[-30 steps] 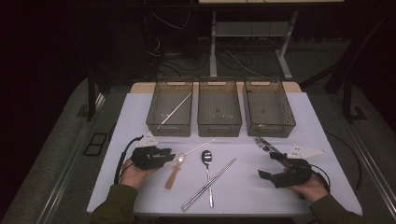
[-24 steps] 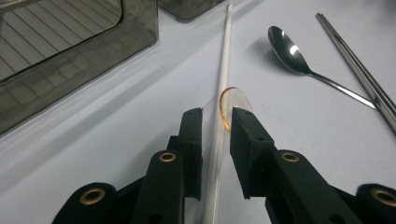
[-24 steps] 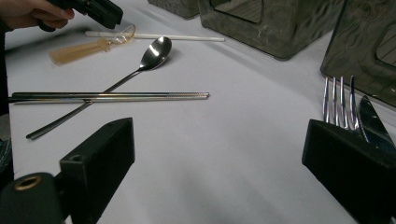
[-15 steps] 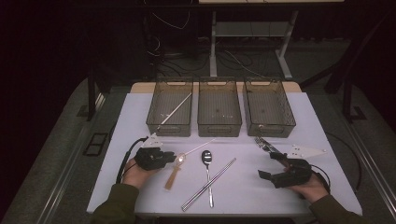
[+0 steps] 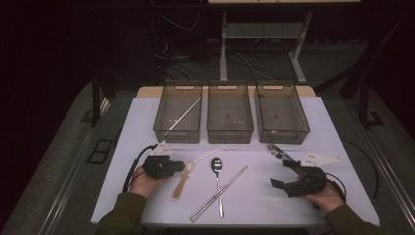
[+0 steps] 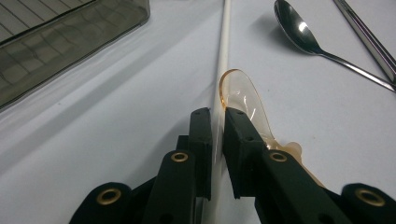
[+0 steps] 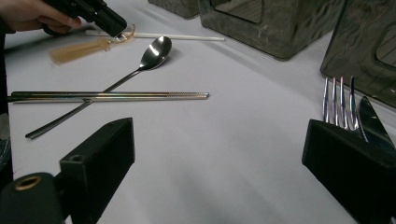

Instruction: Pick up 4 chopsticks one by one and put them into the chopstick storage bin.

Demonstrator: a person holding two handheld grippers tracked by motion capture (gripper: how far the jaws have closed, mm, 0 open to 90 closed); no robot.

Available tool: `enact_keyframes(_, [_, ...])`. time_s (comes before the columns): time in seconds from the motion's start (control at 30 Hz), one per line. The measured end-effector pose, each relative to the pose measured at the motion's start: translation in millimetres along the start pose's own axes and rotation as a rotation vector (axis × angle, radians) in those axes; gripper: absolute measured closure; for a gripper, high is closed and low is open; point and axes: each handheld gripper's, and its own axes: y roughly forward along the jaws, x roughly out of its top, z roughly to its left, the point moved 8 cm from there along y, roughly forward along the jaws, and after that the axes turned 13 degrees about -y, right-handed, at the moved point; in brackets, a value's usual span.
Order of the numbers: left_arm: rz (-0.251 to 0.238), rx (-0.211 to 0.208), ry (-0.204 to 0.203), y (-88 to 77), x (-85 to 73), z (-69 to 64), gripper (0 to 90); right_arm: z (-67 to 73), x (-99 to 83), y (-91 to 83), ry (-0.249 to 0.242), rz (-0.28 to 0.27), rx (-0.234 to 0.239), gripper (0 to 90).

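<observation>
White tabletop (image 5: pixel 147 127) carries three grey bins (image 5: pixel 230 113) along its far edge. Toward the near left corner, the left gripper (image 6: pixel 216 116) has just been closing its jaws and now pinches the white chopstick (image 6: pixel 223 51), beside an amber plastic spoon (image 6: pixel 243 100). Toward the near right corner, the right gripper (image 7: pixel 219 154) rests with jaws wide apart, beside a fork (image 7: pixel 338 100).

The left gripper (image 6: pixel 216 122) hid the near stretch of the white stick (image 6: pixel 223 56), and its far end ran off the top edge. The amber spoon (image 6: pixel 243 100) vanished under the right jaw. The knife (image 7: pixel 373 119) sat half behind the right gripper (image 7: pixel 224 158).
</observation>
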Motion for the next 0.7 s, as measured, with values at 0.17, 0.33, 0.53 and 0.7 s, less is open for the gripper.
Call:
enact_keyframes(0.17, [0.002, 0.000, 0.004, 0.3, -0.2, -0.5, 82.1, -0.1, -0.1, 0.1, 0.000, 0.002, -0.002, 9.5])
enact_keyframes(0.33, [0.004, 0.008, 0.028, 0.4, -0.1, -1.0, 83.3, 0.0, -0.1, 0.1, -0.001, 0.001, -0.001, 9.5])
enact_keyframes(0.53, [0.013, 0.013, 0.054, -0.2, 0.2, -1.3, 83.6, 0.2, 0.1, -0.2, -0.001, 0.000, 0.000, 9.5])
enact_keyframes(0.7, [0.014, 0.004, 0.056, -1.5, 0.2, -2.0, 83.8, 0.1, 0.2, -0.4, -0.001, -0.001, -0.001, 9.5])
